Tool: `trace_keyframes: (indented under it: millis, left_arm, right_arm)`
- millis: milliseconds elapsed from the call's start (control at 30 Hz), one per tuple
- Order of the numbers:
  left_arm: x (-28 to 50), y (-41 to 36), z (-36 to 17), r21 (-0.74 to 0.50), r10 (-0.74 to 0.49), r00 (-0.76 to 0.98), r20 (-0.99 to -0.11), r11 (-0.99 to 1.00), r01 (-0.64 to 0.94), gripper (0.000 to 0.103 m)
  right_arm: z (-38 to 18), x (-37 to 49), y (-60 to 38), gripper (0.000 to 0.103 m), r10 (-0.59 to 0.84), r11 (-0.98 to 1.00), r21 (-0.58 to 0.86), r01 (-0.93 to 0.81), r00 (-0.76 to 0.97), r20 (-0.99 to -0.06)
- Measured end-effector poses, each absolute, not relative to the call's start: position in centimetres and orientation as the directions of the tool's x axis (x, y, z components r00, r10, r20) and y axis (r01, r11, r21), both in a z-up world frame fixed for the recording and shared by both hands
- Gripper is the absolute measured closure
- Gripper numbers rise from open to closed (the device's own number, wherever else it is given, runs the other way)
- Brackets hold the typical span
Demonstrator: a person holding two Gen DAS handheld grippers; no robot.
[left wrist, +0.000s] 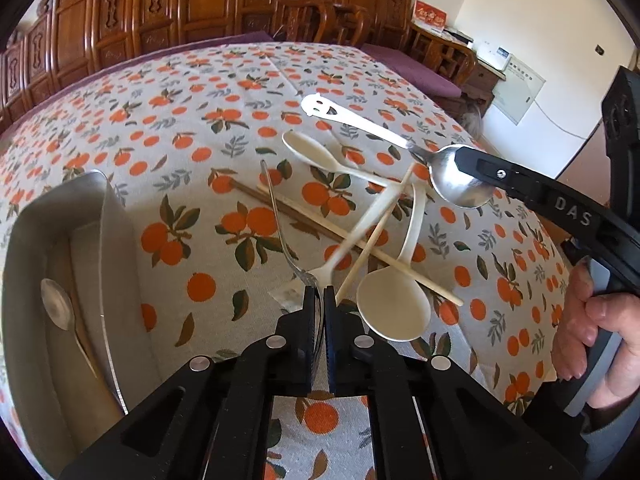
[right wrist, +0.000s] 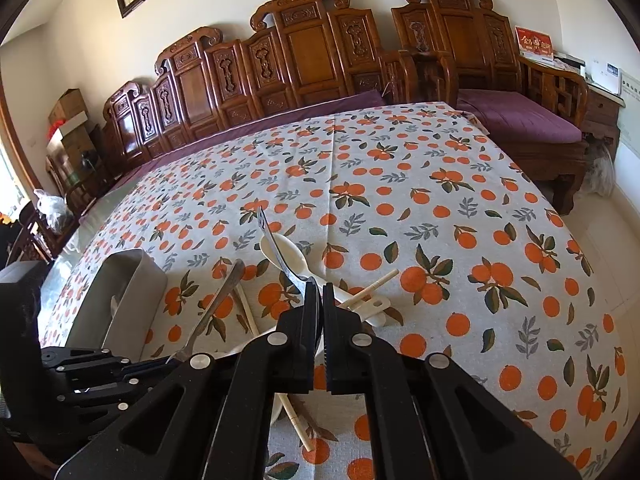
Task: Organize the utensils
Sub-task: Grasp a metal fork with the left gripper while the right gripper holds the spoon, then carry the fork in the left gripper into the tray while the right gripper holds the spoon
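Observation:
My left gripper (left wrist: 319, 294) is shut on a metal fork (left wrist: 276, 216), held by its tines with the handle pointing away; the fork also shows in the right wrist view (right wrist: 216, 308). My right gripper (right wrist: 319, 290) is shut on a steel spoon (left wrist: 456, 180) with a smiley-face handle end (left wrist: 318, 106), held above the table; its handle shows edge-on in the right wrist view (right wrist: 276, 248). Cream plastic spoons (left wrist: 394, 308) and wooden chopsticks (left wrist: 348, 236) lie in a heap on the orange-print tablecloth (left wrist: 192, 128). A grey holder (left wrist: 36, 264) at the left holds a metal spoon (left wrist: 56, 304).
The grey holder also shows in the right wrist view (right wrist: 128, 276), left of the heap. Carved wooden chairs (right wrist: 300, 52) with purple cushions (right wrist: 520, 112) line the table's far side. A hand (left wrist: 592, 328) grips the right gripper's handle at the right.

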State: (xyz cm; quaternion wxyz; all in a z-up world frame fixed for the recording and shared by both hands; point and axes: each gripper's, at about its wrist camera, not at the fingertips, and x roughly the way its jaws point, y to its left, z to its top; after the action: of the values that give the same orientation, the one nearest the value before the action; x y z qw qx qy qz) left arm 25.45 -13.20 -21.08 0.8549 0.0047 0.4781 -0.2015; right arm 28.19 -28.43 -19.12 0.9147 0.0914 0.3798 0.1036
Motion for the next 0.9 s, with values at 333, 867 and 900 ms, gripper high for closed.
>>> trace_keyframes:
  millis: [333,867,900]
  left_arm:
    - [24.7,-11.5,-19.0,-0.167,-0.337,0.512,-0.790,0.922,0.349,0.100]
    - [22.7,-6.4,-15.5,-0.162,-0.325,0.578,-0.748,0.935,0.315,0.100]
    - [22.5,-5.9,-15.4,-0.161,-0.320,0.582,-0.747,0.937,0.309,0.100]
  right_arm:
    - [-18.8,28.1,-26.7,0.099,0.280,0.958,0.241,-0.155,0.687,-0.671]
    - [-18.2,27.4,-23.2,0.099,0.326,0.945,0.237,-0.224,0.673,-0.664]
    - [-18.2,27.3,-23.0,0.099,0.330,0.944,0.237,-0.229,0.672,-0.663]
